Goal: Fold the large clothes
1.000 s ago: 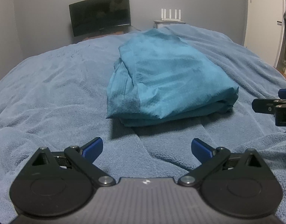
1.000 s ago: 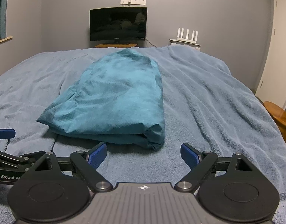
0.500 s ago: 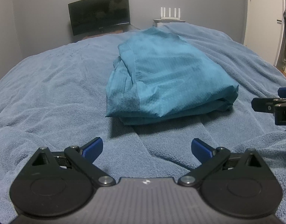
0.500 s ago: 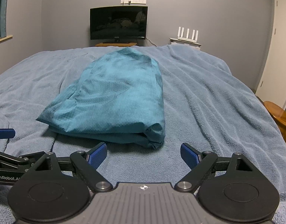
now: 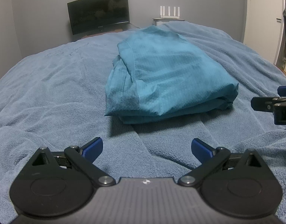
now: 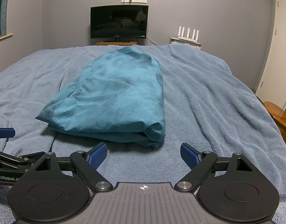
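A teal garment [image 5: 165,82] lies folded in a thick bundle on the blue blanket [image 5: 49,97] of the bed; it also shows in the right wrist view [image 6: 116,99]. My left gripper [image 5: 146,148] is open and empty, just short of the bundle's near edge. My right gripper [image 6: 143,154] is open and empty, near the bundle's near right corner. Part of the right gripper shows at the right edge of the left wrist view [image 5: 273,104]. The left gripper's blue fingertip [image 6: 3,133] shows at the left edge of the right wrist view.
A dark monitor [image 6: 119,21] stands on a stand beyond the bed's far end. A white router [image 6: 187,35] sits to its right. A wooden stool [image 6: 279,115] stands by the bed's right side, near a white door [image 6: 281,43].
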A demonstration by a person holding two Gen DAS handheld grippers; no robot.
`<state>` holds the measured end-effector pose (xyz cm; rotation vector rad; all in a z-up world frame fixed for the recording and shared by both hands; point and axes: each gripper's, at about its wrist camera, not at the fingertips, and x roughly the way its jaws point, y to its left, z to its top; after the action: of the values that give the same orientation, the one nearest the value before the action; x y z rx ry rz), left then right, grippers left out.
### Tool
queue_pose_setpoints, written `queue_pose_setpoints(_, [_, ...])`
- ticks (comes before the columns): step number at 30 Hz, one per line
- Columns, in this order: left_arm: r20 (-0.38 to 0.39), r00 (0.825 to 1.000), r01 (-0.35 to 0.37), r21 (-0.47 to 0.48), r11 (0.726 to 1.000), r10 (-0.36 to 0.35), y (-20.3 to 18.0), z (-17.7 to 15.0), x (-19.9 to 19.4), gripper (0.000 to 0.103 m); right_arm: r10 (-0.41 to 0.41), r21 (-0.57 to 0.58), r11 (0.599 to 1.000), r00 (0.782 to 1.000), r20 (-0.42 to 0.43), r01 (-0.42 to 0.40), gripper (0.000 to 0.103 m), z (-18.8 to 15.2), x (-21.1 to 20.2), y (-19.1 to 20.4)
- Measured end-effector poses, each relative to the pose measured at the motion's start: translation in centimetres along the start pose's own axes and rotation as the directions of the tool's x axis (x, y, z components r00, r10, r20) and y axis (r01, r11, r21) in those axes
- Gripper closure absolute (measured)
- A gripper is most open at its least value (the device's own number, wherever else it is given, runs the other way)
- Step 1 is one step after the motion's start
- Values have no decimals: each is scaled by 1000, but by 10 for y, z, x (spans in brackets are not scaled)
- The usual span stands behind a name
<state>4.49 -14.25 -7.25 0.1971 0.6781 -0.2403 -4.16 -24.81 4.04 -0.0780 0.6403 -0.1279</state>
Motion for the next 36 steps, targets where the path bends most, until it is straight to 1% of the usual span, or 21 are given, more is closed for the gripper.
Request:
queue_pose_setpoints(28, [-1, 1000, 1, 0, 1000, -1, 0, 0, 0, 1, -2, -2, 1000, 1000, -2, 2, 15, 0, 0, 1])
queue_pose_setpoints(36, [-4, 1000, 15, -1, 1000, -15, 0, -1, 1, 1, -1, -3, 1000, 1000, -2, 1, 15, 0, 0, 1])
